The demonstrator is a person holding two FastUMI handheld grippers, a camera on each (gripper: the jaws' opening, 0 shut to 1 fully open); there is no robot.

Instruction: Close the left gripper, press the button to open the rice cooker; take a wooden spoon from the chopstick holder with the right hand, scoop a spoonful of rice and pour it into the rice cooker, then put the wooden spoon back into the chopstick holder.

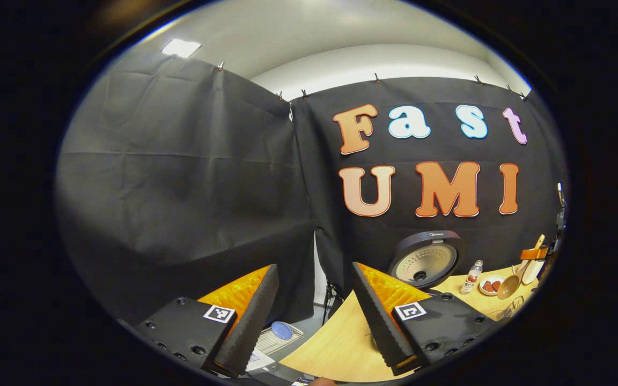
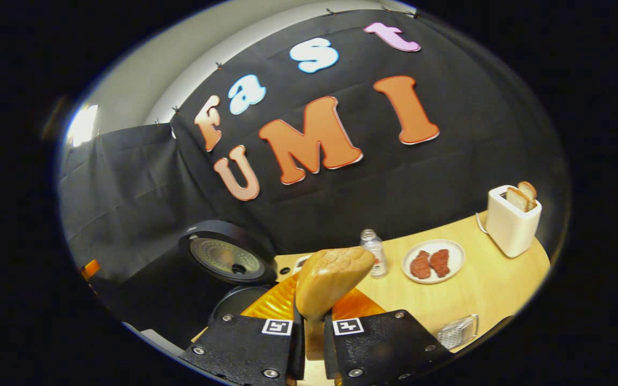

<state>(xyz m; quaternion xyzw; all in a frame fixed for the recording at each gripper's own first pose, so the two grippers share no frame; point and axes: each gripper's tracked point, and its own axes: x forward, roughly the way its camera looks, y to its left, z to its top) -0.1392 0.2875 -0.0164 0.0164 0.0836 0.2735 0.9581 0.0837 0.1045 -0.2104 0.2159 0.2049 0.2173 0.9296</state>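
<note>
Right gripper (image 2: 313,335), nearest the lens in the right gripper view: jaws clenched on the handle of the wooden spoon (image 2: 330,281), whose bowl stands up and tilts toward the bottle. The bowl's back faces the camera, so whether it carries rice cannot be told. Behind and to the left stands the rice cooker (image 2: 218,279), its lid (image 2: 227,258) raised and the pot mouth open below it. Outward on the counter (image 2: 491,289): a small bottle (image 2: 374,253), a plate of red pieces (image 2: 433,261), a toaster (image 2: 512,220) holding bread, and a wire holder (image 2: 458,331) at the near edge.

Left gripper (image 1: 314,316), in the left gripper view: jaws released and empty, held off the counter's near edge. That view also shows the right gripper with the spoon (image 1: 512,284) far off beyond the cooker lid (image 1: 426,259).

Risks, as judged: the grip is low on a narrow handle, so the spoon may swivel between the pads; a tilted bowl may shed rice onto the counter short of the pot; the raised lid and the bottle stand close to the spoon's path and could be struck.
</note>
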